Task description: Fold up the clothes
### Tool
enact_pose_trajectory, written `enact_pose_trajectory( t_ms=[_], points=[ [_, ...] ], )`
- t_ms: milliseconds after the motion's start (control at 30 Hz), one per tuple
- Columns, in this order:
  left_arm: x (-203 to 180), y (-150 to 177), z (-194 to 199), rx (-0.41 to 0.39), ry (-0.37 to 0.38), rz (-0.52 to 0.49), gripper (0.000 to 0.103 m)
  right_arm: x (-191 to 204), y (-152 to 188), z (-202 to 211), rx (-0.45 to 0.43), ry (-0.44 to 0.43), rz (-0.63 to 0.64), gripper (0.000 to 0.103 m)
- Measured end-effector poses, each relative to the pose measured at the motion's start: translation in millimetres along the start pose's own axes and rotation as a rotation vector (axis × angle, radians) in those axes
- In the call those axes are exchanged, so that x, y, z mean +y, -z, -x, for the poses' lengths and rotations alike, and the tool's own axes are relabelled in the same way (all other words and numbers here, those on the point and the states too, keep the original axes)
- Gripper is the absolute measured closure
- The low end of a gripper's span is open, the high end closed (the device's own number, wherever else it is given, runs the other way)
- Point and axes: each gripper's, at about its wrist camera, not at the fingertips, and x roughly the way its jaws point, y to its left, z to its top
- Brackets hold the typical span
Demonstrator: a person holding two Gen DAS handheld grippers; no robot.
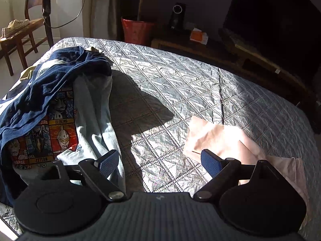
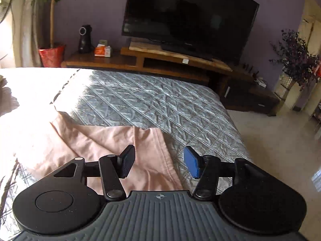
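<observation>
On the quilted bed [image 1: 170,76], our pink garment [image 2: 112,146] lies half folded beside the pile [image 1: 50,92]. Left gripper [image 1: 160,164] and right gripper [image 2: 158,160] gape empty; next, we judge, grasp its edge.

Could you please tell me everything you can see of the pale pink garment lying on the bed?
The pale pink cotton-looking garment lies flat on the grey quilted bedspread, near its front right part. It looks partly folded, with soft creases, a straight stitched hem along its right edge and one layer overlapping another. Strong sunlight washes out its left portion. The open right tool hangs above its hem without touching it; the open left tool is beside it, also clear of it.
</observation>
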Motion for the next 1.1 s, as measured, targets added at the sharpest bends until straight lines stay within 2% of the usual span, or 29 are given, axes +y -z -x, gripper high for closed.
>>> enact_pose_trajectory(
  t_ms=[67,167,233,300,367,533,633,700,733,767,933,1033,1100],
  points=[
    [-0.2,0.0,-1.0,0.004,-0.001,0.007,0.016,37.6,-12.2,-11.5,0.035,-0.160,0.069,0.042],
    [-0.1,-0.5,-2.4,0.009,0.005,0.018,0.016,94.3,-31.7,-33.6,0.025,-0.321,0.160,0.047],
    [-1.4,-0.4,-3.2,0.010,0.004,0.017,0.016,124.6,-49.2,-55.6,0.034,-0.391,0.210,0.054],
    [-1.8,-0.4,-5.1,0.012,0.000,0.013,0.015,151.8,-65.0,-79.0,0.064,-0.428,0.248,0.060],
    [-0.7,-0.6,-6.9,0.018,-0.003,0.016,0.015,168.5,-77.3,-101.3,0.081,-0.417,0.283,0.065],
    [7.0,-3.1,-7.3,0.018,-0.003,0.035,0.015,186.0,-79.8,-148.7,0.187,-0.404,0.326,0.063],
    [11.8,-4.2,-7.9,0.022,-0.004,0.045,0.015,186.3,-67.0,-161.9,0.266,-0.453,0.300,0.064],
    [13.5,-4.3,-8.0,0.024,-0.005,0.047,0.015,185.9,-59.4,-162.1,0.286,-0.470,0.297,0.073],
    [14.1,-4.4,-8.1,0.024,-0.005,0.048,0.015,184.1,-56.9,-160.9,0.287,-0.473,0.294,0.097],
    [14.7,-4.6,-8.0,0.024,-0.005,0.050,0.015,181.1,-57.9,-157.8,0.273,-0.470,0.264,0.101],
    [15.8,-4.7,-8.6,0.028,-0.003,0.060,0.014,156.0,-87.1,-109.8,0.119,-0.518,0.111,0.101],
    [15.6,-4.7,-8.7,0.030,0.003,0.064,0.014,157.1,-95.0,-68.1,0.033,-0.548,0.122,0.101],
    [14.5,-4.9,-8.3,0.029,0.005,0.062,0.014,169.2,-83.1,-45.1,0.011,-0.577,0.166,0.101]
  ],
)
